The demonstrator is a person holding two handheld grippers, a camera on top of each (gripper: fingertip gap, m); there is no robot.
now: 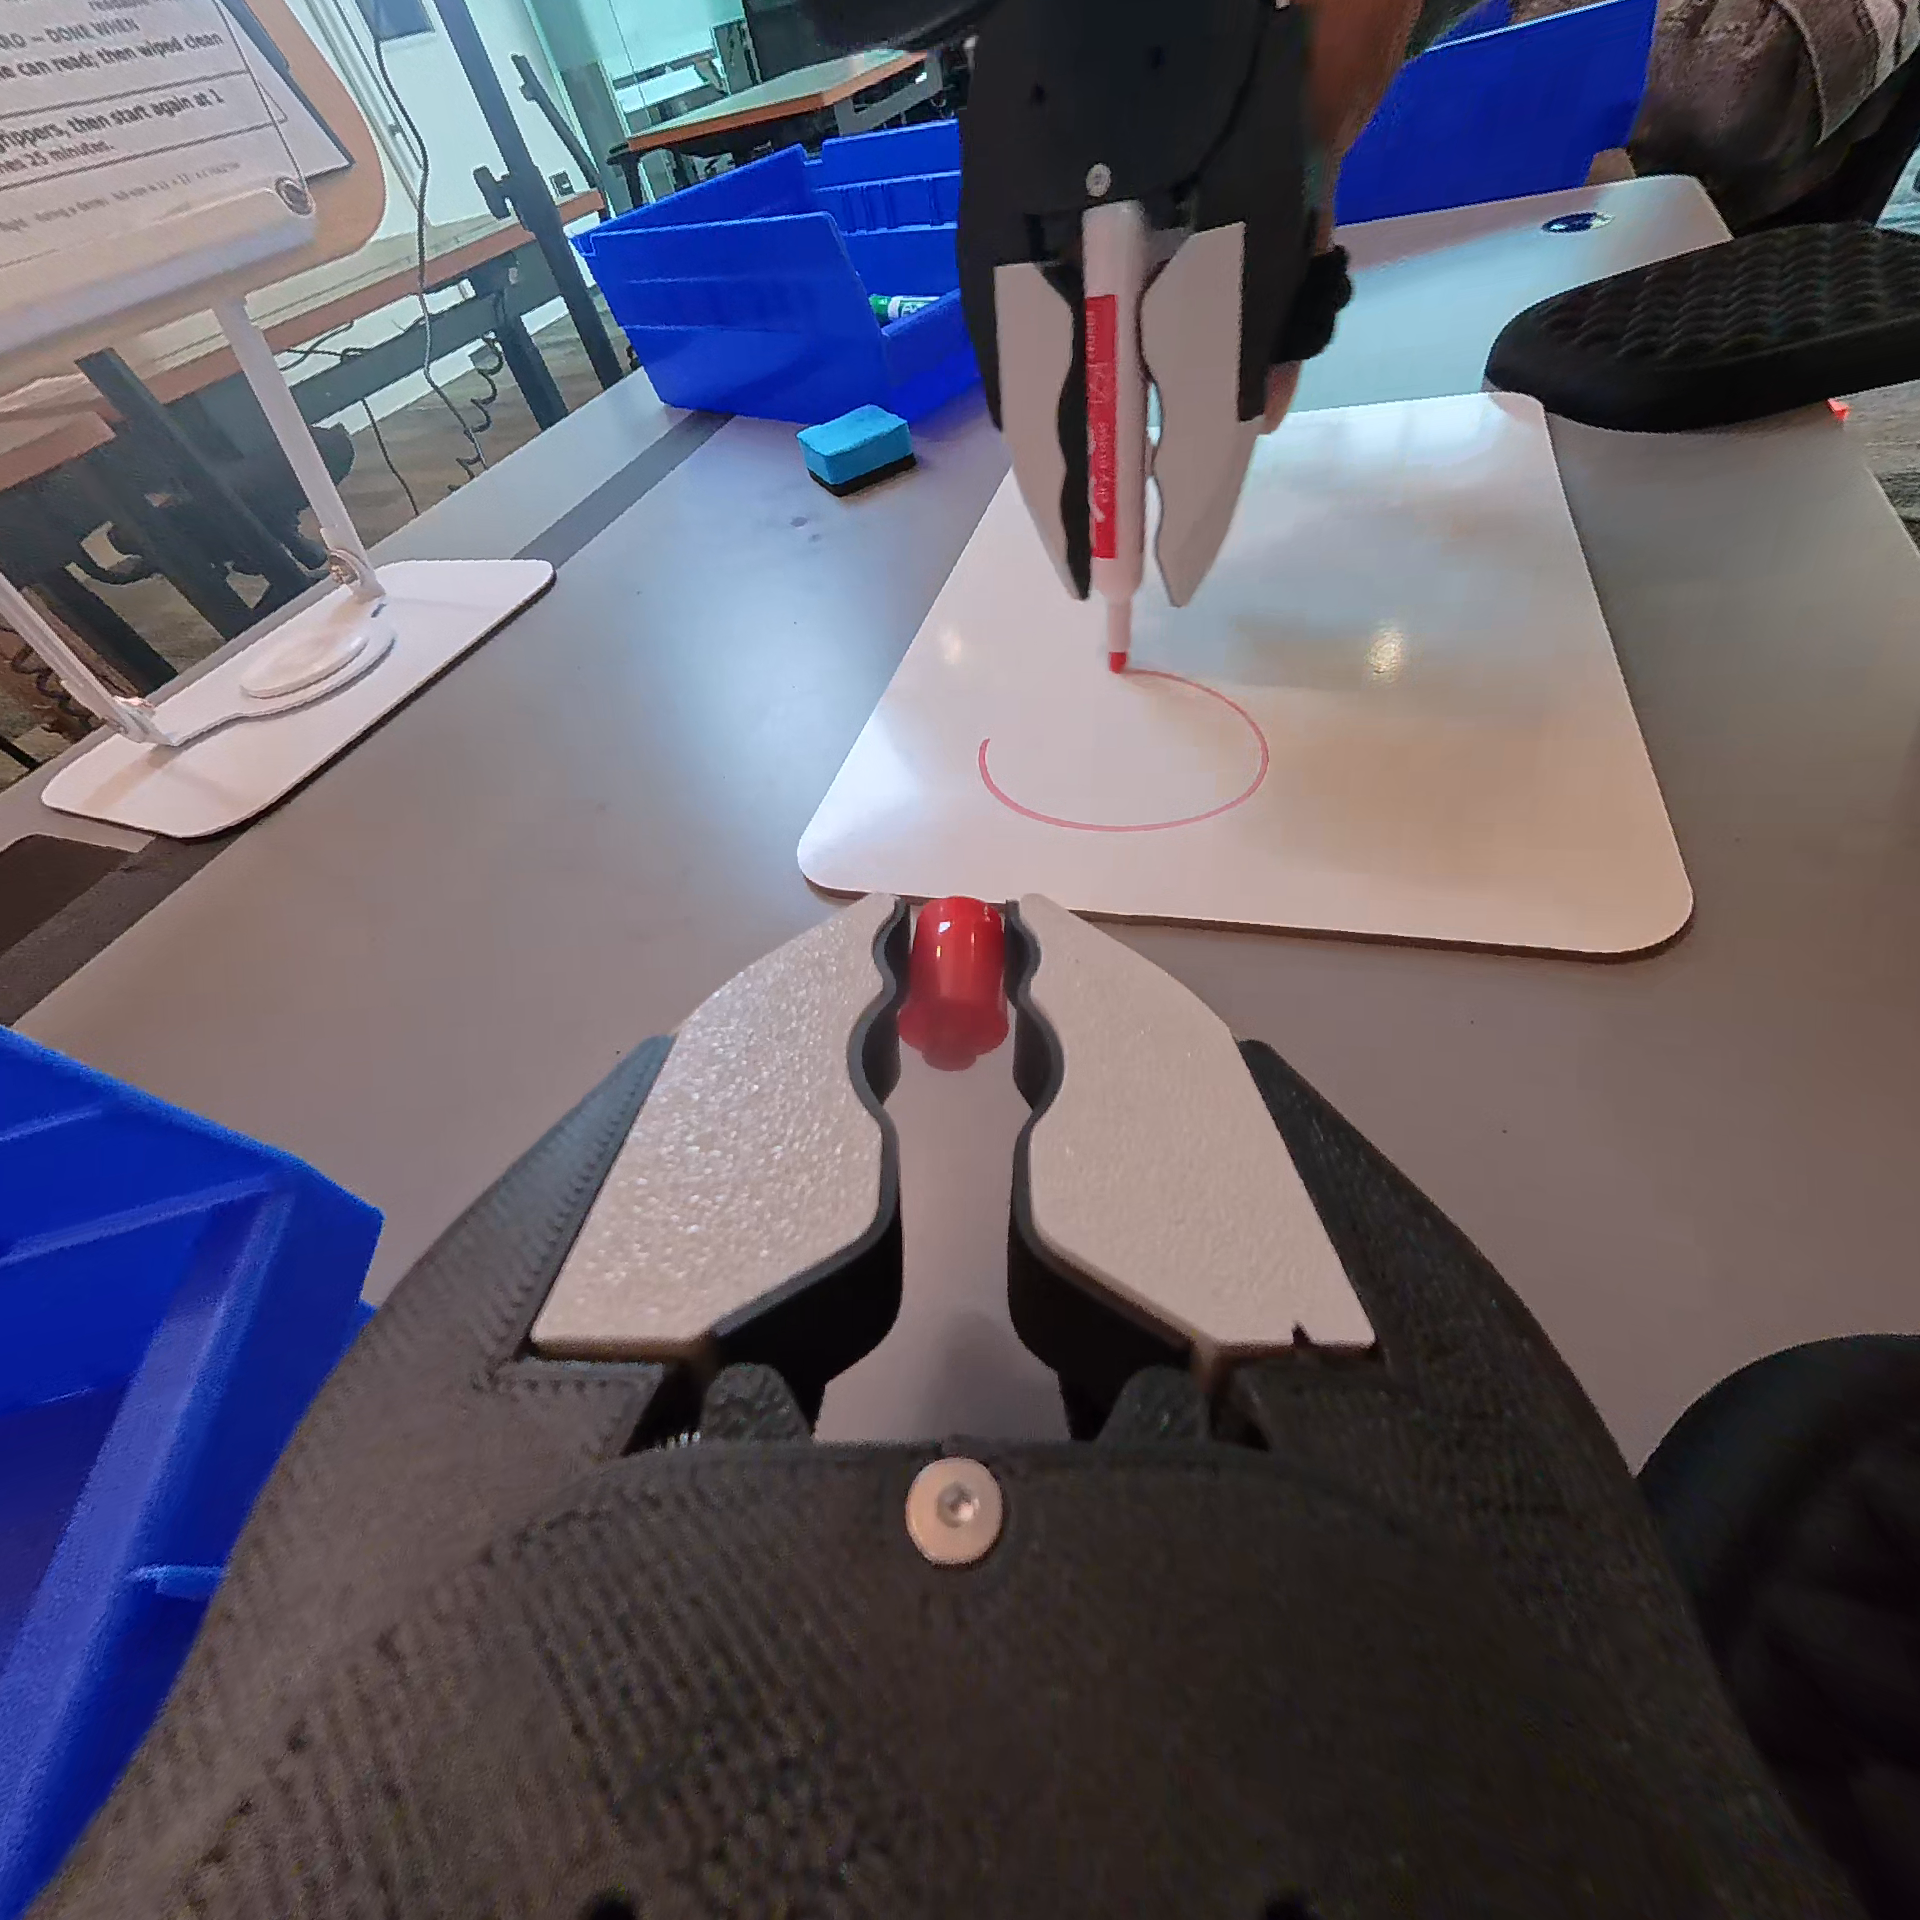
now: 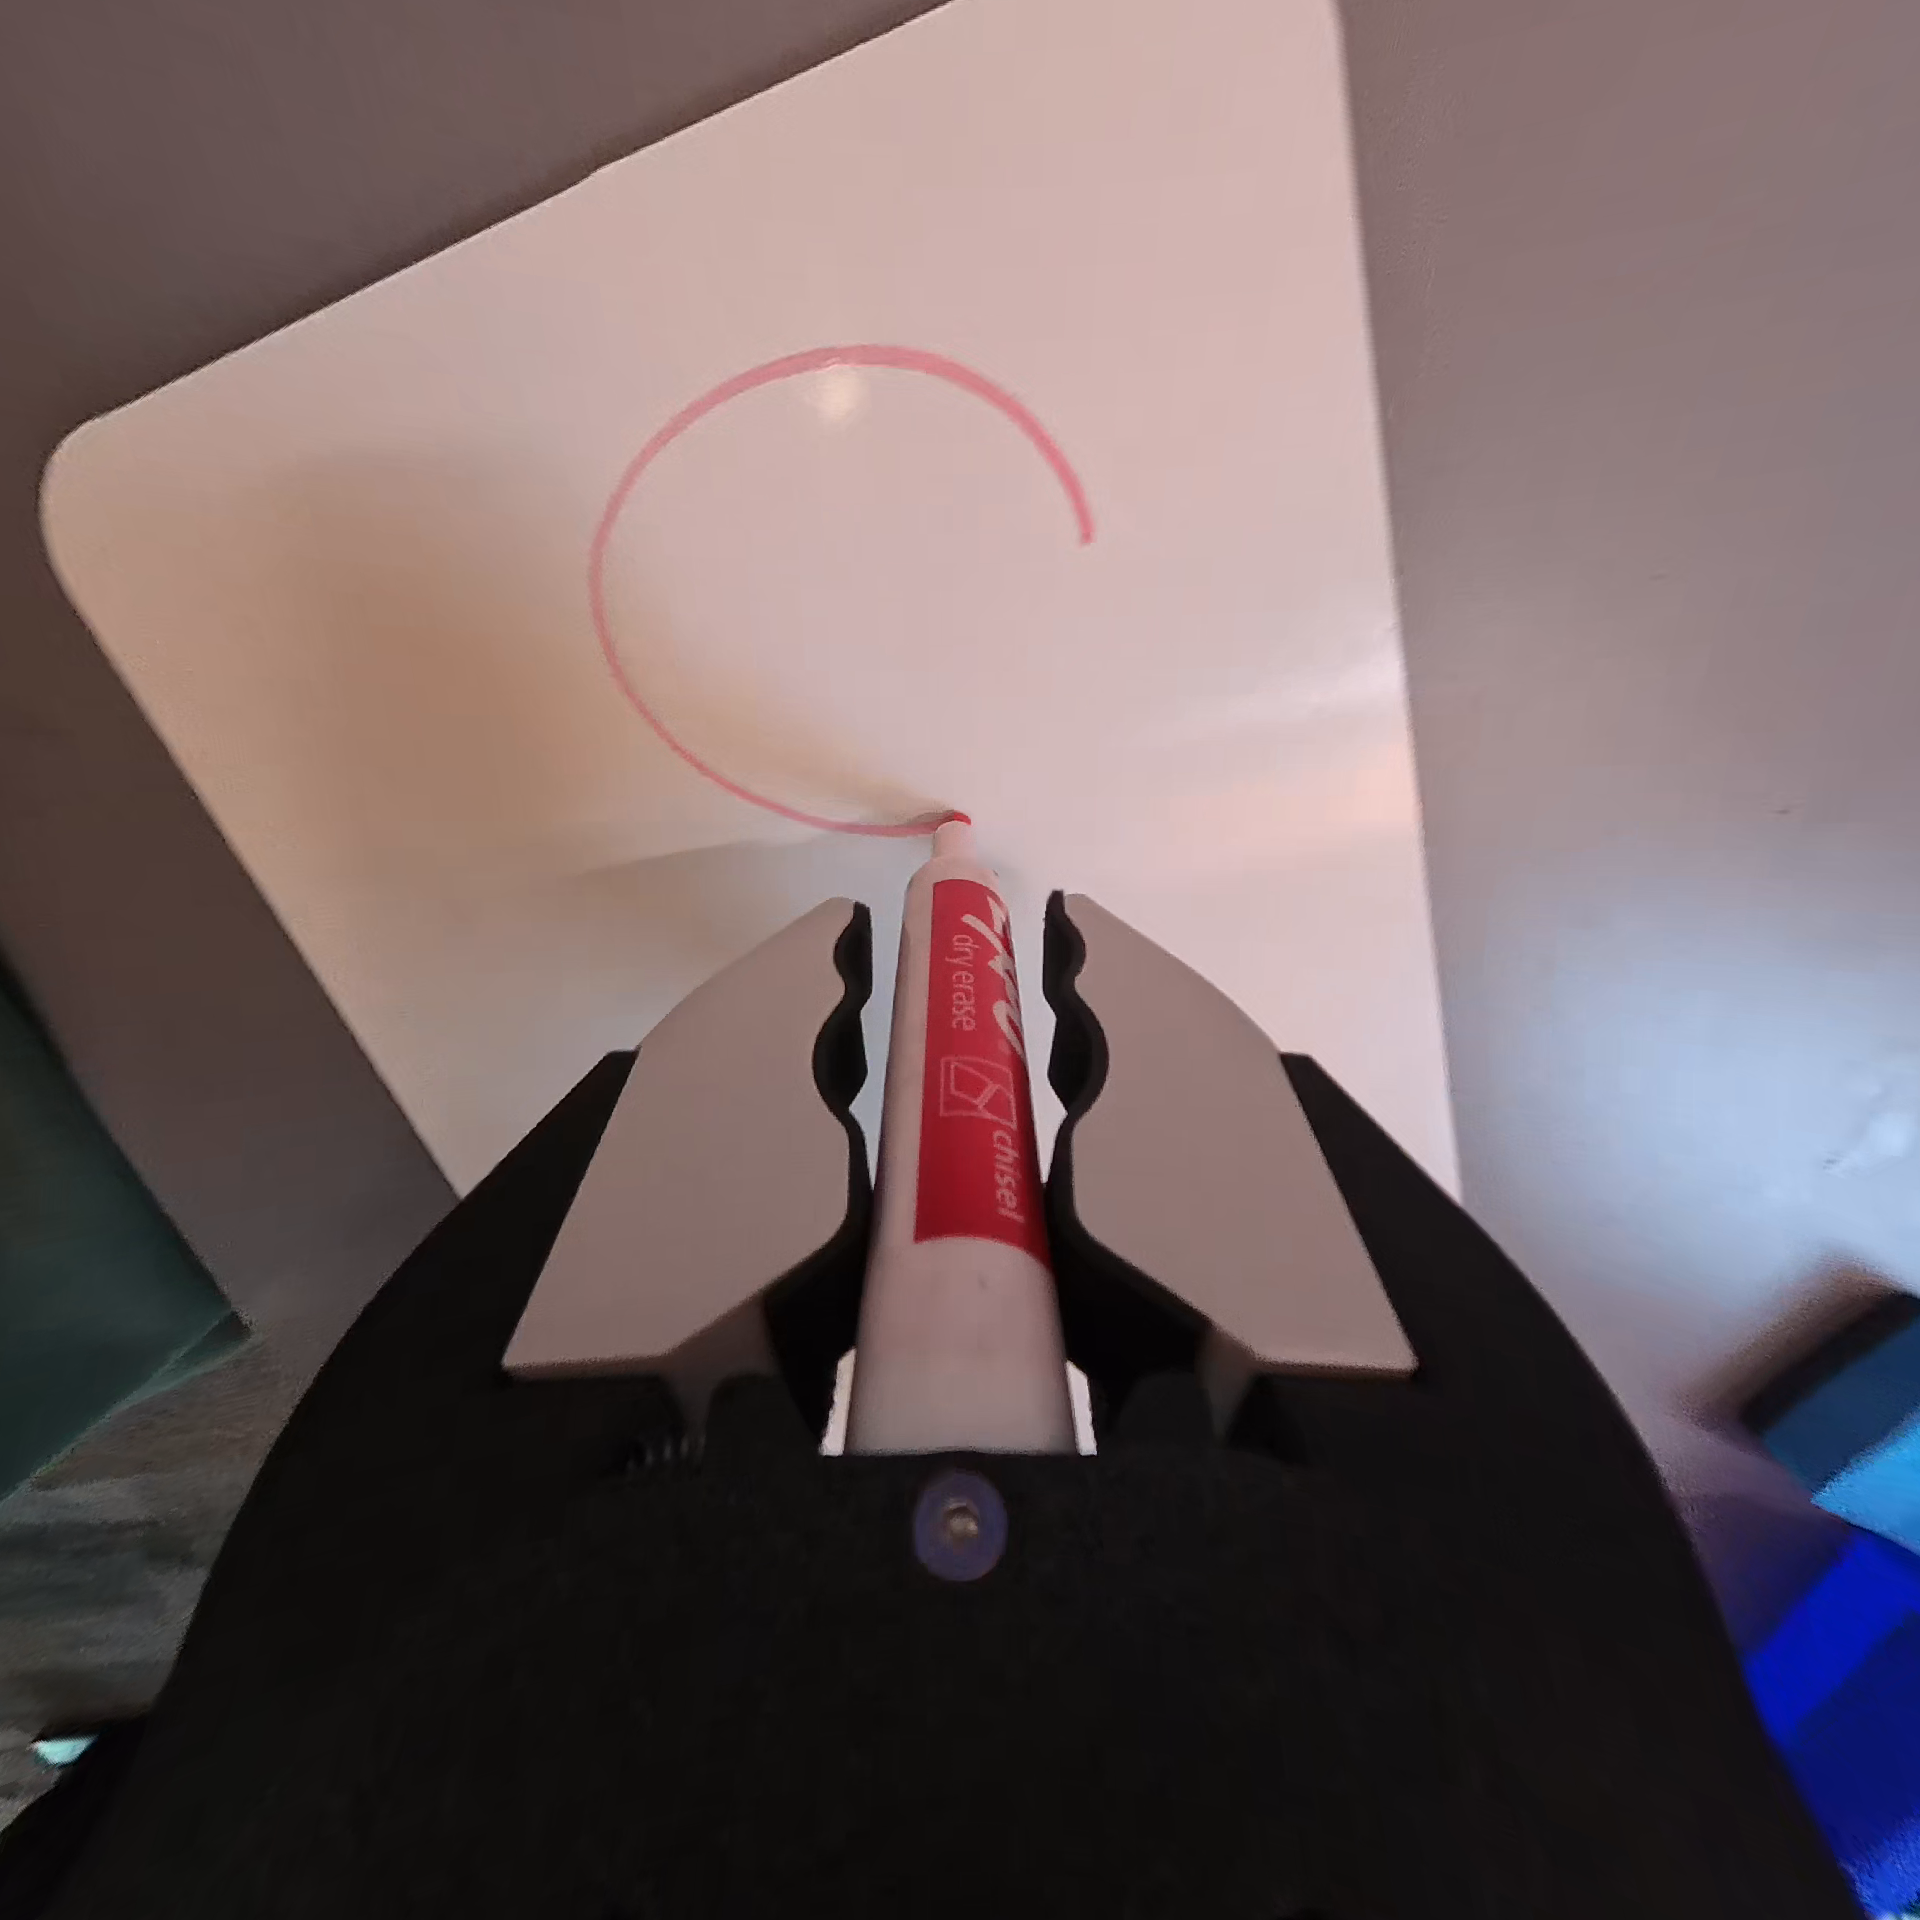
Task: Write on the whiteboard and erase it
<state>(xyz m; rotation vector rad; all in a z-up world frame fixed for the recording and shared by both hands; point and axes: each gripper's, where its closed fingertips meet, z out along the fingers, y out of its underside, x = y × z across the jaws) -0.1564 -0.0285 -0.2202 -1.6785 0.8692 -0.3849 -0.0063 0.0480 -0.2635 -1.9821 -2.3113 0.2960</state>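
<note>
A white whiteboard (image 1: 1403,727) lies flat on the grey table (image 1: 623,831). My right gripper (image 1: 1130,594) is shut on a red dry-erase marker (image 1: 1112,436), tip down on the board at the end of a red, open circular line (image 1: 1122,826). In the right wrist view the marker (image 2: 966,1091) runs out between the fingers of the right gripper (image 2: 954,904), and its tip touches the line (image 2: 597,582) on the board (image 2: 416,582). My left gripper (image 1: 956,906) is shut on the red marker cap (image 1: 954,987), just before the board's near edge.
A blue and black eraser (image 1: 857,447) lies on the table left of the board. Blue bins stand behind it (image 1: 748,301) and at the near left (image 1: 135,1351). A white stand (image 1: 301,675) holding a sheet is at the left. A black padded object (image 1: 1725,322) is at the right. Across from one pair of fingers to the other is roughly 20 cm.
</note>
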